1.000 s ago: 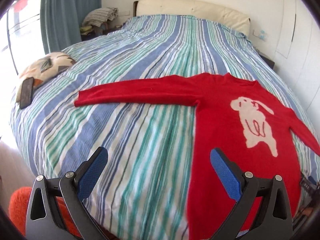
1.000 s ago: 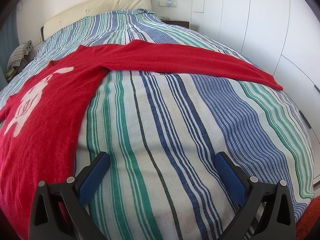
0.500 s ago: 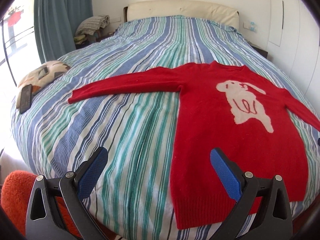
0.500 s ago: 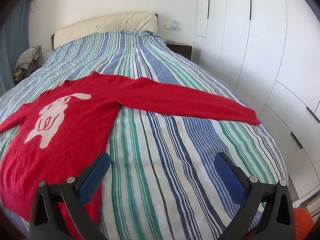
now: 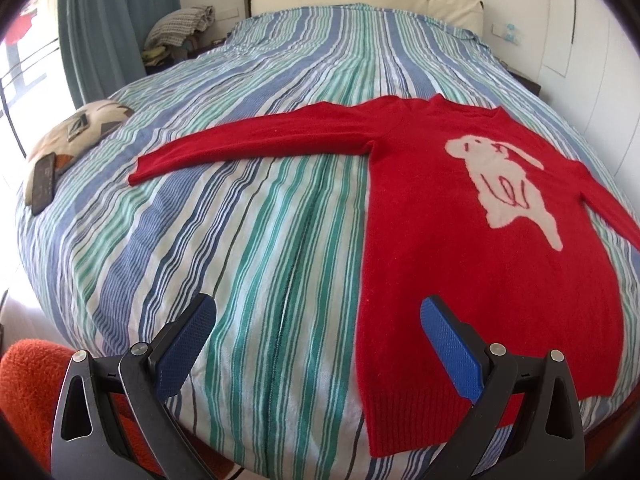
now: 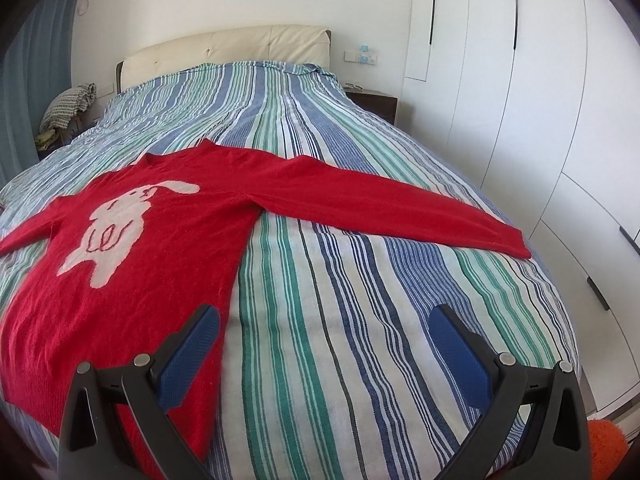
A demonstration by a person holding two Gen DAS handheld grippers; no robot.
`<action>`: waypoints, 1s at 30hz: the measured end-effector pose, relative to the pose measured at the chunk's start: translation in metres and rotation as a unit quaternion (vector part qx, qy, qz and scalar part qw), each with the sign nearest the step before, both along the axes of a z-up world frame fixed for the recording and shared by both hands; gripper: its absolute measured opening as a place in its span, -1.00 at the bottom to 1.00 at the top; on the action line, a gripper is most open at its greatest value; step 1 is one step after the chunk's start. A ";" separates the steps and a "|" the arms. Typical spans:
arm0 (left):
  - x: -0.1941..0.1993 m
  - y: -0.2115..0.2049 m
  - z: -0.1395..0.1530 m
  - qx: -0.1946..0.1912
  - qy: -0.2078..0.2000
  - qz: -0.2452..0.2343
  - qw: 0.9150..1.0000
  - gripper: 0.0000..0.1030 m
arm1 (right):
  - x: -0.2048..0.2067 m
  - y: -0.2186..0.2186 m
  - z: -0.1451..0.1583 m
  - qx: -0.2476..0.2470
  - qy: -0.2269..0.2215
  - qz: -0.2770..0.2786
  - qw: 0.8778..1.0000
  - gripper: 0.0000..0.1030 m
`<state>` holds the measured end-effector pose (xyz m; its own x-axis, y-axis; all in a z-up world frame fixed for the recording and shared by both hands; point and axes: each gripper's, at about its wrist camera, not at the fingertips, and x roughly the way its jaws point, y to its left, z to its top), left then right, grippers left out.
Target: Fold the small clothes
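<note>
Sweater (image 5: 472, 248), red with a cream rabbit on the chest, lay flat and face up on the striped bed (image 5: 256, 248), both sleeves spread wide. In the left wrist view, going left to right: a patterned cushion (image 5: 76, 128) with a dark remote (image 5: 44, 180) sat at the left edge, then the sweater's long sleeve (image 5: 256, 140) ran across the middle, and the body filled the right half down to the ribbed hem (image 5: 416, 416) at lower right. The left tongs (image 5: 318, 344) were released, wide apart and holding nothing, low in the frame above the near edge of the bed.

In the right wrist view the body lay at left, the other sleeve (image 6: 400, 204) reached to the right toward the white wardrobe (image 6: 540, 100), and the right tongs (image 6: 326, 352) were likewise released and empty.

Compared with a second earlier, both cameras had pulled back and risen, so the whole garment showed instead of only part. That suggests the spreading was finished and no fold had begun; the next move would likely be to take a sleeve cuff and bring it across the body.
</note>
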<state>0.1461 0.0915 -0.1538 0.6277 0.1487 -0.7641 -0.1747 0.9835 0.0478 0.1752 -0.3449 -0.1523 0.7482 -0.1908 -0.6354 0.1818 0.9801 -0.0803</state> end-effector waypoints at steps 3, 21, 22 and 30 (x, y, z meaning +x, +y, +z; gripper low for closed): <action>0.001 -0.006 -0.001 0.024 0.007 -0.009 1.000 0.99 | 0.000 -0.002 0.000 0.007 0.001 -0.002 1.000 0.99; 0.007 0.019 -0.012 -0.019 0.029 0.015 0.999 0.99 | 0.001 0.007 -0.002 0.006 0.002 0.014 1.000 0.99; 0.007 0.019 -0.013 -0.021 0.028 0.016 0.999 0.99 | 0.002 0.007 -0.002 0.007 0.001 0.015 1.000 0.99; 0.006 0.024 -0.010 -0.017 0.025 0.026 0.999 0.99 | 0.009 -0.005 0.000 0.057 0.003 0.018 0.998 0.99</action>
<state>0.1521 0.1152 -0.1643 0.5813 0.1532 -0.7992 -0.2234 0.9744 0.0243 0.1837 -0.3503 -0.1523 0.7501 -0.0899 -0.6552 0.1452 0.9889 0.0305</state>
